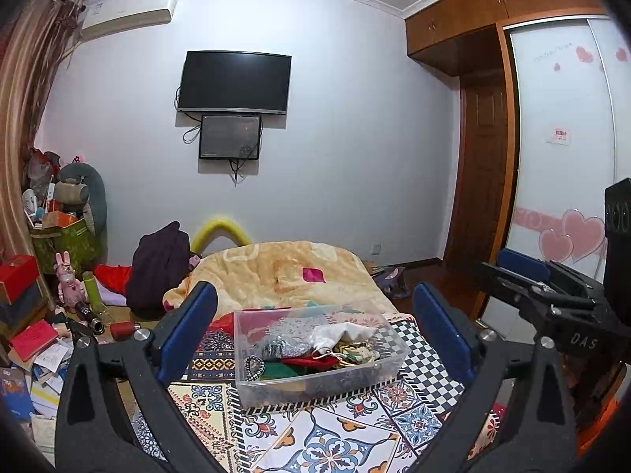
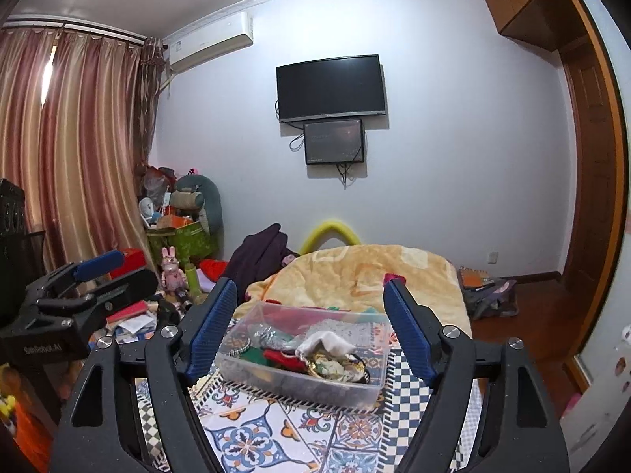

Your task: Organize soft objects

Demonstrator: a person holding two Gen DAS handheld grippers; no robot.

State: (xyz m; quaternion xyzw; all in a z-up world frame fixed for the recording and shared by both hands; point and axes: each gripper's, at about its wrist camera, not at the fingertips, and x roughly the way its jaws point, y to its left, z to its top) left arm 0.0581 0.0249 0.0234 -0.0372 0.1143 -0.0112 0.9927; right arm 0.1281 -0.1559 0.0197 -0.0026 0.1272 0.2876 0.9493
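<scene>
A clear plastic bin (image 1: 319, 384) (image 2: 303, 382) sits on the patterned bedspread. It holds small soft pouches: a white one (image 1: 339, 335) (image 2: 327, 341), a red one (image 1: 319, 360) (image 2: 282, 356), green cloth and a grey glittery piece. My left gripper (image 1: 315, 339) is open and empty, above and in front of the bin. My right gripper (image 2: 311, 331) is open and empty, also facing the bin. Each gripper shows in the other's view: the right one (image 1: 552, 287), the left one (image 2: 79, 280).
A yellow blanket (image 1: 276, 272) (image 2: 366, 272) lies beyond the bin with a pink cloth (image 1: 313, 274) on it. A dark garment (image 1: 157, 268) lies at the bed's far left. Books, boxes and toys (image 1: 39, 335) clutter the floor on the left. The wardrobe (image 1: 564, 138) stands on the right.
</scene>
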